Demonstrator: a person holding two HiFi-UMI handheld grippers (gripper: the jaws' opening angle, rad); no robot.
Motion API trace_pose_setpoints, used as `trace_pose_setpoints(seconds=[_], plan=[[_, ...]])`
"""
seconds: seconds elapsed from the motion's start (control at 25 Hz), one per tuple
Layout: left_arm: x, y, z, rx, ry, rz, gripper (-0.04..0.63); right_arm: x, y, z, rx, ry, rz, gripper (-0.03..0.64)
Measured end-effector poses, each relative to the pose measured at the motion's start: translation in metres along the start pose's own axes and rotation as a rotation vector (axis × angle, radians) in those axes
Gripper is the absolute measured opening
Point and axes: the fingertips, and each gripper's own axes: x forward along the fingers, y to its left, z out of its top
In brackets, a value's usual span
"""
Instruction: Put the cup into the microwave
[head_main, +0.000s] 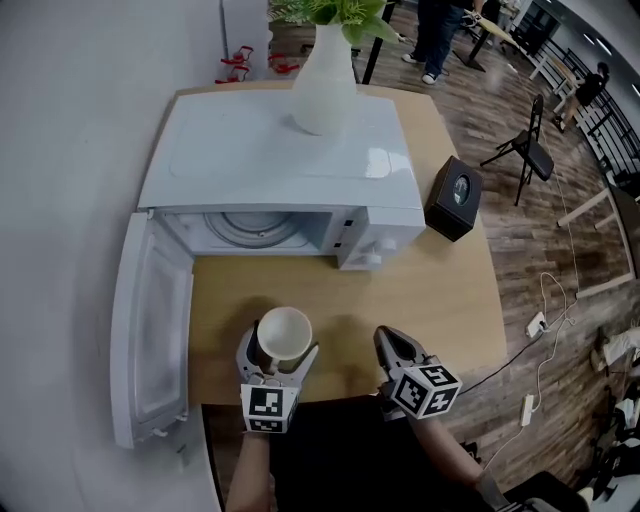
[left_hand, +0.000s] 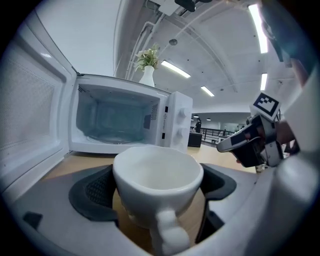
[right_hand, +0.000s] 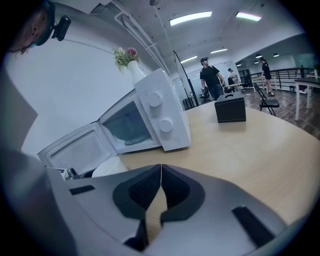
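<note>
The left claw (head_main: 281, 347) clamps the round white ceramic cup (head_main: 284, 332) over the pale wooden bench (head_main: 430, 292) before the open white microwave (head_main: 280, 150), while the right claw (head_main: 388, 342) is pinched together and empty; carried low, the cup might strike the sill.

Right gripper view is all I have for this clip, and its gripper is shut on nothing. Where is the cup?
Observer: The left gripper is shut on the cup, in front of the open microwave and not yet inside it.
Operator: Which way does the handle face?
Observer: In the left gripper view the handle points back toward the camera, between the jaws.
Operator: Anything in the cup?
Observer: The head view looks down into it, and it is empty and white inside.
</note>
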Motion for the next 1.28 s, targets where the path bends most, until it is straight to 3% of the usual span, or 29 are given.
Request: trace_pose_setpoints(seconds=[0.32,1.08,1.28], plan=[[0.01,0.002,0.004,-0.008,-0.034,0.034,0.479,-0.003,-0.006,0.004,0.024,-0.018,-0.027,-0.006],[0.024,0.003,0.008,-0.01,-0.048,0.026,0.479,-0.013,-0.013,-0.01,0.038,-0.007,-0.051,-0.006],[0.024,0.009,0.021,0.002,-0.084,0.026,0.479,-0.013,-0.009,-0.011,0.037,-0.007,-0.048,-0.006]])
